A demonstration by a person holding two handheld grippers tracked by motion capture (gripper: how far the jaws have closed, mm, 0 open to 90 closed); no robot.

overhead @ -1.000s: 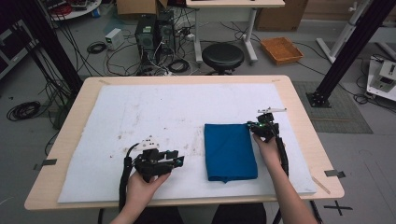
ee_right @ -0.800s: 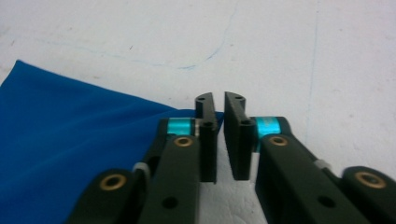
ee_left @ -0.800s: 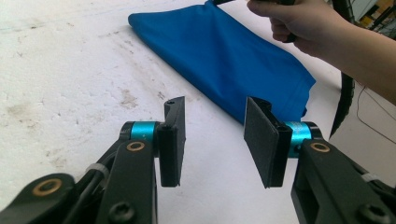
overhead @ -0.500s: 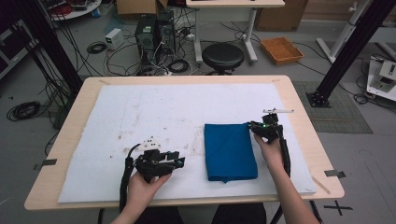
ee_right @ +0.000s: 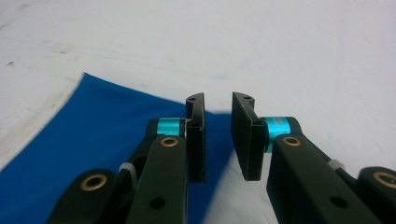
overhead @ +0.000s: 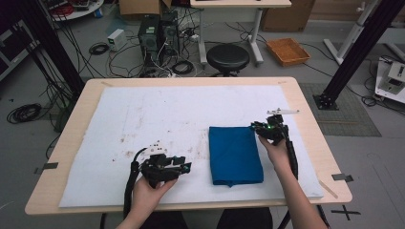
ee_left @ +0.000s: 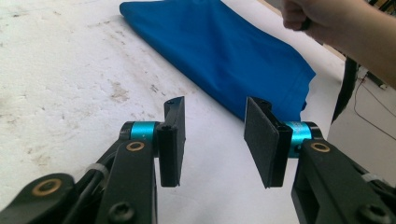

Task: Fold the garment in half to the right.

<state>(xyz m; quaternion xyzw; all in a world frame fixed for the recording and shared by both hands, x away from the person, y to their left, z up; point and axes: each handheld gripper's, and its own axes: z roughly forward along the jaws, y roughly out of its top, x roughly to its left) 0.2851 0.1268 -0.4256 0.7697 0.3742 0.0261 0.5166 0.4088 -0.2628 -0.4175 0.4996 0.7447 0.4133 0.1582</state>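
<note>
Now a folded blue cloth [overhead: 235,155] is seen lying flat, and it is held by nothing.

It is laid as a neat oblong on the white sheet [overhead: 143,119] that covers the wooden table [overhead: 305,119], right of the middle, most likely so both hands can get at it. At its far right corner the right gripper [overhead: 268,129] is held low. In the right gripper view a narrow gap shows between the jaws; they have just been opened a little, and no cloth is pinched between them, so the corner seems to have been let go. The left gripper [overhead: 184,167] is kept well apart, on the bare sheet to the left. Its jaws are set about half open with nothing inside, pointing at the cloth's near end, perhaps ready for the next fold.
</note>
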